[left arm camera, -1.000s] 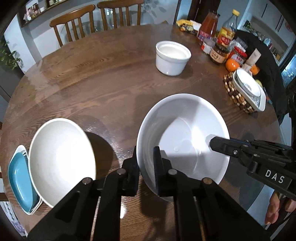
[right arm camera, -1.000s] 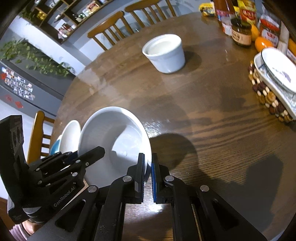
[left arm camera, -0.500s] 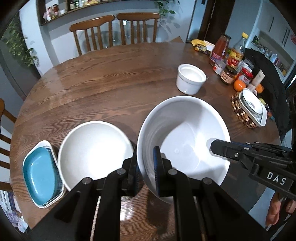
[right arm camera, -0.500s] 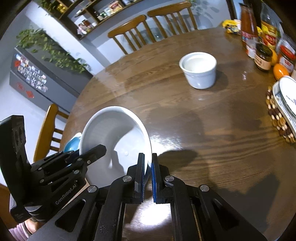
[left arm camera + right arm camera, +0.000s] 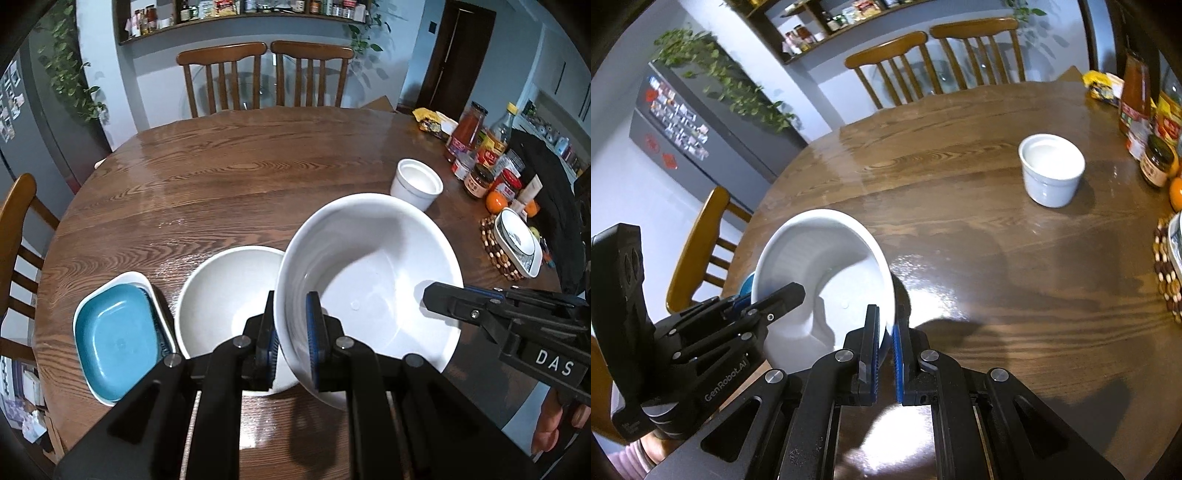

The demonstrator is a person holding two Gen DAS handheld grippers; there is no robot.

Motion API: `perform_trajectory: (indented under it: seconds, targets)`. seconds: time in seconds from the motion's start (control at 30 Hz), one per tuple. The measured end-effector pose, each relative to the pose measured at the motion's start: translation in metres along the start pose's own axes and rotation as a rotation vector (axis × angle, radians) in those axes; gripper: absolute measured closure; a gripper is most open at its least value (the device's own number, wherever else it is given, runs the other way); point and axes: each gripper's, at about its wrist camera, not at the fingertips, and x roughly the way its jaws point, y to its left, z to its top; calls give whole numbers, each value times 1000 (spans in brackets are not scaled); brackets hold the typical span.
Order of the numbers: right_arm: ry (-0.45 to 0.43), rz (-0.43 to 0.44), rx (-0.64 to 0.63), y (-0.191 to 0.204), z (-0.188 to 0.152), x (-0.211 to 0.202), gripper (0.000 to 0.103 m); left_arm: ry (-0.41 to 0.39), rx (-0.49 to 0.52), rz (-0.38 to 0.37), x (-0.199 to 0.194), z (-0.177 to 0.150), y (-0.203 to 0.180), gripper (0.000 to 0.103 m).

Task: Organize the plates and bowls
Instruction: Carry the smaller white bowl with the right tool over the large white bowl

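A large white bowl (image 5: 369, 273) hangs tilted above the wooden table (image 5: 221, 177), held from both sides. My left gripper (image 5: 291, 314) is shut on its near left rim, one pad inside and one outside. My right gripper (image 5: 885, 325) is shut on the opposite rim, and in the left wrist view it reaches in from the right. Just left of and below the held bowl, a second white bowl (image 5: 221, 295) rests on the table, its right edge hidden behind the held one. A teal square plate (image 5: 114, 336) lies in a white square dish at the far left.
A small white ramekin (image 5: 416, 186) stands toward the back right. Bottles and jars (image 5: 480, 147), oranges and a white dish on a beaded trivet (image 5: 517, 243) crowd the right edge. Wooden chairs (image 5: 266, 74) stand behind the table. A person's fingers (image 5: 554, 424) show at lower right.
Both grippers have lifted the large bowl and carried it left, so it now overlaps the second white bowl. The second bowl and the teal plate have come nearer the middle of the left wrist view.
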Motion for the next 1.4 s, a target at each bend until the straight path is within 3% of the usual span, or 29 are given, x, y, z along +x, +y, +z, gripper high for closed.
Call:
perform_trajectory:
  seconds: [0.6,1.4]
  targets:
    - [27,-3,-95,41,12,15,95,-28,-86,15,-11,-4,40,92]
    - [90,14,-119,55,16,46,95,28,-122,54,9,-8,60,92]
